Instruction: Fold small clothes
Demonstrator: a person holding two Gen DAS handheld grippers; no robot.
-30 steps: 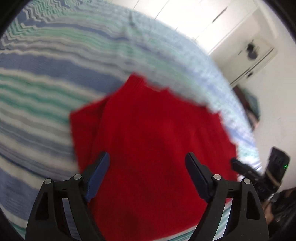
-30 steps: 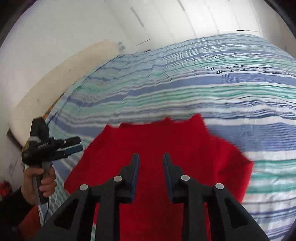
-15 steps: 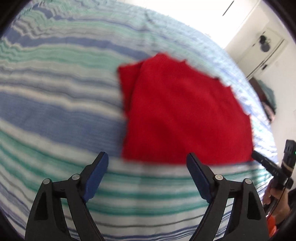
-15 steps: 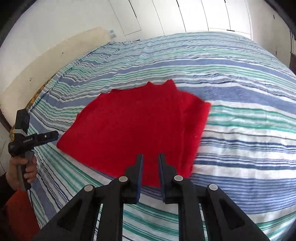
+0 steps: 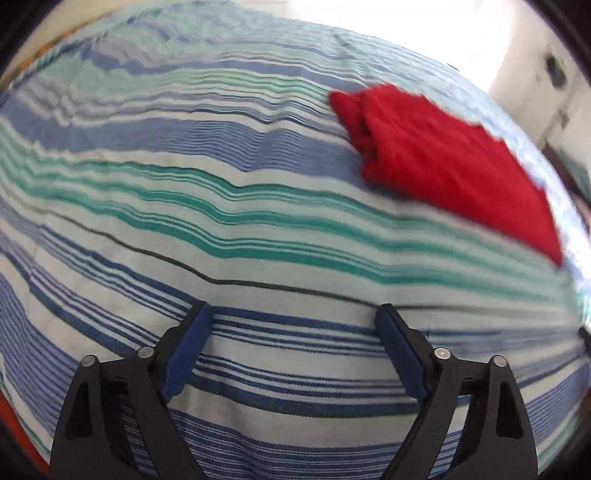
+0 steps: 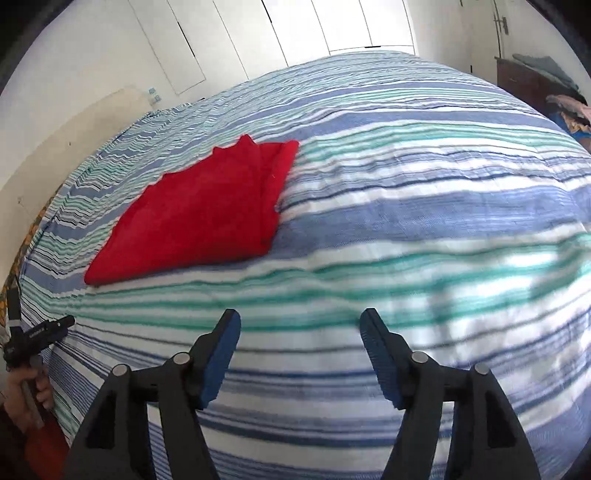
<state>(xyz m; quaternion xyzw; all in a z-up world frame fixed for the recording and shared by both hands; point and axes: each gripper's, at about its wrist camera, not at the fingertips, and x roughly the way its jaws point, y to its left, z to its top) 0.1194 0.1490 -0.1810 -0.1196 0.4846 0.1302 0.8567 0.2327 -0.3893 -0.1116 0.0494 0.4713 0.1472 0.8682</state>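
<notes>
A red garment (image 5: 443,162) lies folded flat on the striped bedspread (image 5: 221,206), at the upper right in the left wrist view. In the right wrist view the red garment (image 6: 207,214) sits at the centre left, well beyond my fingers. My left gripper (image 5: 293,328) is open and empty above bare bedspread, away from the garment. My right gripper (image 6: 299,332) is open and empty, also over bare bedspread (image 6: 406,206). The left gripper also shows at the far left edge of the right wrist view (image 6: 55,325), held in a hand.
White cupboard doors (image 6: 258,33) stand behind the bed. A dark piece of furniture with piled cloth (image 6: 535,77) stands at the far right. A beige headboard (image 6: 74,136) runs along the left side of the bed.
Both grippers have pulled back from the red garment, which now lies farther off on the bed. The right gripper has opened from shut. The left gripper stays open.
</notes>
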